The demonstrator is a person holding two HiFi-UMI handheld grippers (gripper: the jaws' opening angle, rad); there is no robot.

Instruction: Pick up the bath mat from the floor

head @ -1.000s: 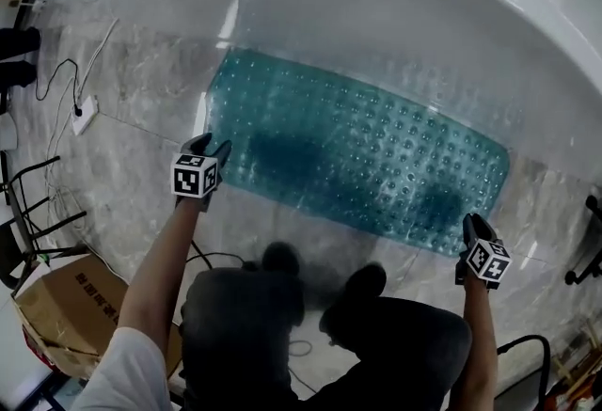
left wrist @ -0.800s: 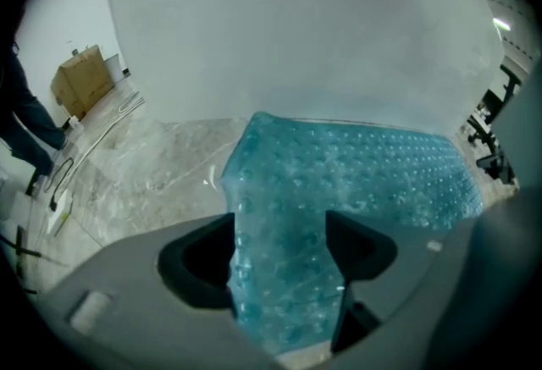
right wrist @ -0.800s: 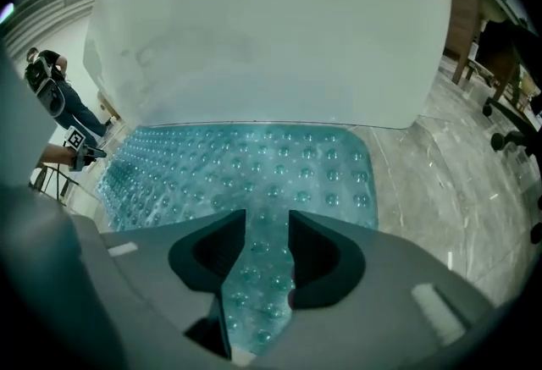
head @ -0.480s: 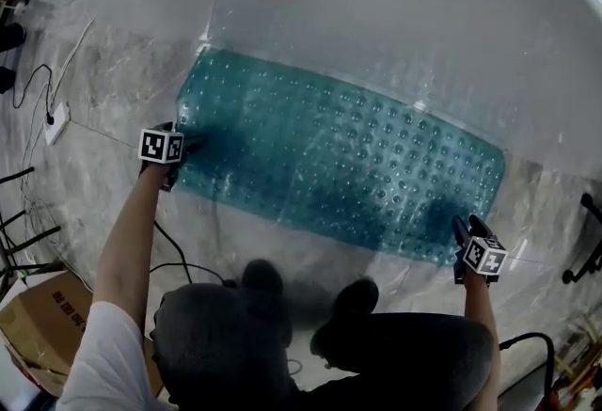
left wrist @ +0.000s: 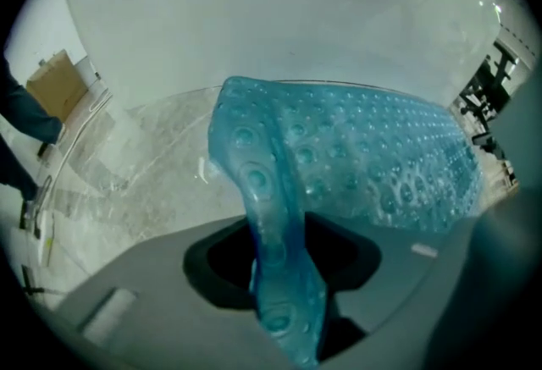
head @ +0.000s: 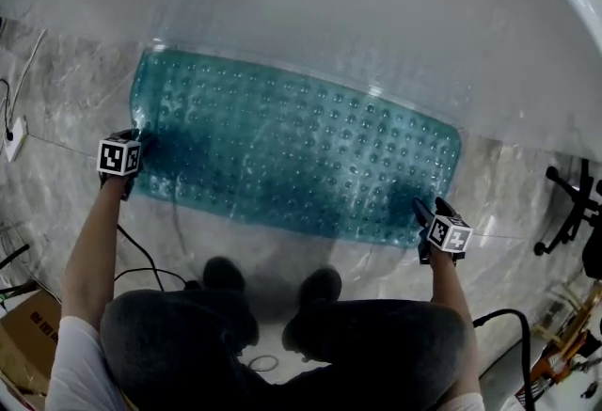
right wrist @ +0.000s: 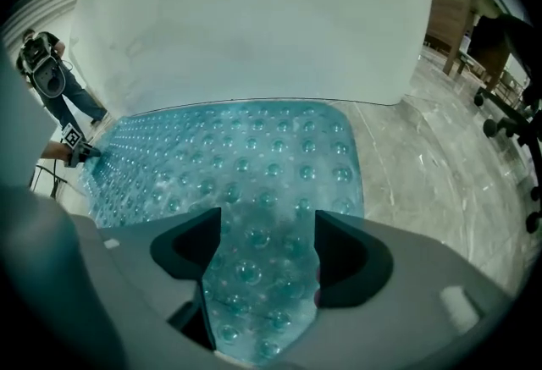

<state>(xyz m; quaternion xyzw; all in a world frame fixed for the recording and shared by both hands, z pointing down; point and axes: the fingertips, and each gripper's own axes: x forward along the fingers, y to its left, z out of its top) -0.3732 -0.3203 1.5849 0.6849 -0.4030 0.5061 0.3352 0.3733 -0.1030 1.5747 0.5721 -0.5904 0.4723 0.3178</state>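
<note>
Bath mat (head: 301,155), teal and bubbled, mostly flat on the marble floor (head: 66,118), far edge just beside the base of the white tub (head: 329,5). Left gripper (head: 137,144) at the near left corner: fingers (left wrist: 152,275) closing on the edge, which stands pinched up in a narrow fold between them. Right gripper (head: 425,212) at the near right corner: fingers (right wrist: 349,258) opening, well apart, the corner lying loose between them. Person's knees (head: 282,324) near, just short of the near edge. Black cable (head: 141,254) on the floor, near left.

Tub wall (head: 329,14) close behind bath mat (head: 292,150), open floor (head: 513,197) at both ends
</note>
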